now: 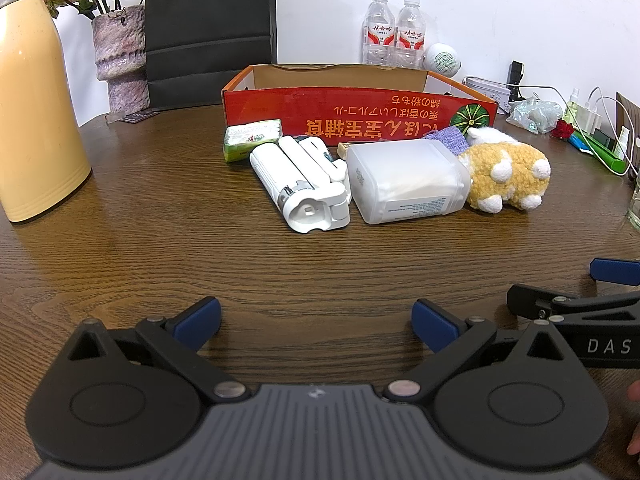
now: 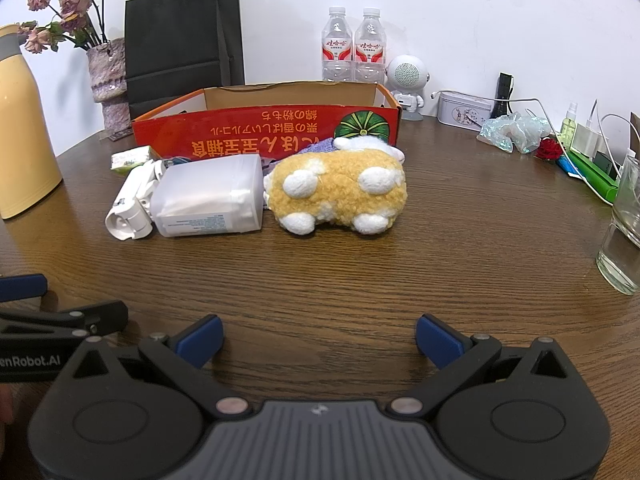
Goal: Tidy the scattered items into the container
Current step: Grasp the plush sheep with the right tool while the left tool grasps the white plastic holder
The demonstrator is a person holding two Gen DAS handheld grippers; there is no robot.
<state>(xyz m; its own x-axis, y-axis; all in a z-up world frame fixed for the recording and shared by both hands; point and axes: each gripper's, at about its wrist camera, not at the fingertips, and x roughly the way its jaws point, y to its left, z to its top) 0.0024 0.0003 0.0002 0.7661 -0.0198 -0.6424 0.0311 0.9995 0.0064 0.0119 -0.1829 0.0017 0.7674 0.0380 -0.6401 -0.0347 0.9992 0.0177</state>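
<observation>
Left wrist view showed the left gripper (image 1: 316, 320) spread wide, empty, above the table (image 1: 160, 240). Right gripper (image 2: 319, 338) likewise gaped, well short of the plush toy (image 2: 340, 192) beside the red box (image 2: 256, 130).

Left gripper (image 1: 316, 326) and right gripper (image 2: 319, 338) hover side by side, jaws spread wide.

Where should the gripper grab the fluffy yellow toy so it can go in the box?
Probably across the plush toy's round middle, coming down from above with the open right gripper. It lies on its side, soft and squashy, clear on its right, with the red cardboard box just behind.
</observation>
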